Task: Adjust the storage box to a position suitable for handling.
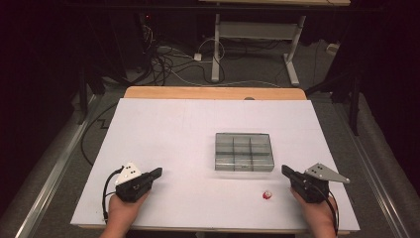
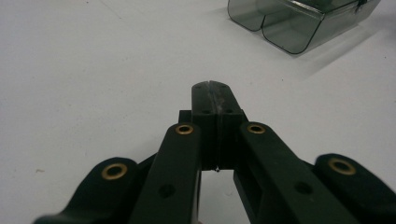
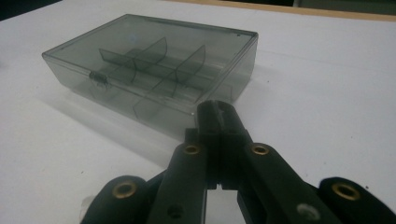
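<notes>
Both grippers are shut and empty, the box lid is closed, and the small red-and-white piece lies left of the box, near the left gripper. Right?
Not quite. The high view shows the small red-and-white piece in front of the box, near the right gripper, not the left gripper. The rest holds.

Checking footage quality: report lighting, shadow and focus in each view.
High view: white table brightly lit, room behind dark. Left gripper view: left gripper sharp at its tips, soft nearest the lens. Right gripper view: smoky plastic box casts a soft shadow; right gripper slightly blurred.
</notes>
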The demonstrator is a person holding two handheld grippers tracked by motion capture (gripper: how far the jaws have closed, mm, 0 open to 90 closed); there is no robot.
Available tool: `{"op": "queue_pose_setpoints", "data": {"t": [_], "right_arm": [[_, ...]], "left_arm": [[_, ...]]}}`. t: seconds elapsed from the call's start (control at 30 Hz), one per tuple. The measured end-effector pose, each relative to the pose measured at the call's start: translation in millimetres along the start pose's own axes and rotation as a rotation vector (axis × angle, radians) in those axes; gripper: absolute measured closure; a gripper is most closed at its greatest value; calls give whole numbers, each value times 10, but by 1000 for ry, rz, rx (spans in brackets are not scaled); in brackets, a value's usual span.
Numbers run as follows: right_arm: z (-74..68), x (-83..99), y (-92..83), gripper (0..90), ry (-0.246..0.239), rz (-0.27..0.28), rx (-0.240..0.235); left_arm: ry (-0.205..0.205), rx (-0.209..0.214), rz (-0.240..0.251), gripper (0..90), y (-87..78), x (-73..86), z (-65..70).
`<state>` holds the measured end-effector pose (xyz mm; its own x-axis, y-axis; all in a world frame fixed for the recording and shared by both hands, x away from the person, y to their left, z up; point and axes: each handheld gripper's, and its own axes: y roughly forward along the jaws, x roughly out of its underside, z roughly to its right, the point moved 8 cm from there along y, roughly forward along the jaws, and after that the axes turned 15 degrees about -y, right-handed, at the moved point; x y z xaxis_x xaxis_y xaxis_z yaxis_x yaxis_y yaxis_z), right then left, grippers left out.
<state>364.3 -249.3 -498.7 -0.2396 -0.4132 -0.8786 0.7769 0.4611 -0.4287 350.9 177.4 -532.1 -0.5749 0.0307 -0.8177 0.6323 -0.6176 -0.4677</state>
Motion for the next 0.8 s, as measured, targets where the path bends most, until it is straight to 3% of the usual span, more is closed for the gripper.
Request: {"op": "queue_pose_setpoints", "data": {"t": [0.27, 0.8], "right_arm": [[23, -66, 81, 900, -12, -4, 0], [173, -158, 399, 900, 21, -20, -1]], "left_arm": [[46, -4, -46, 878, 36, 28, 33], [34, 11, -43, 877, 28, 23, 26]]}}
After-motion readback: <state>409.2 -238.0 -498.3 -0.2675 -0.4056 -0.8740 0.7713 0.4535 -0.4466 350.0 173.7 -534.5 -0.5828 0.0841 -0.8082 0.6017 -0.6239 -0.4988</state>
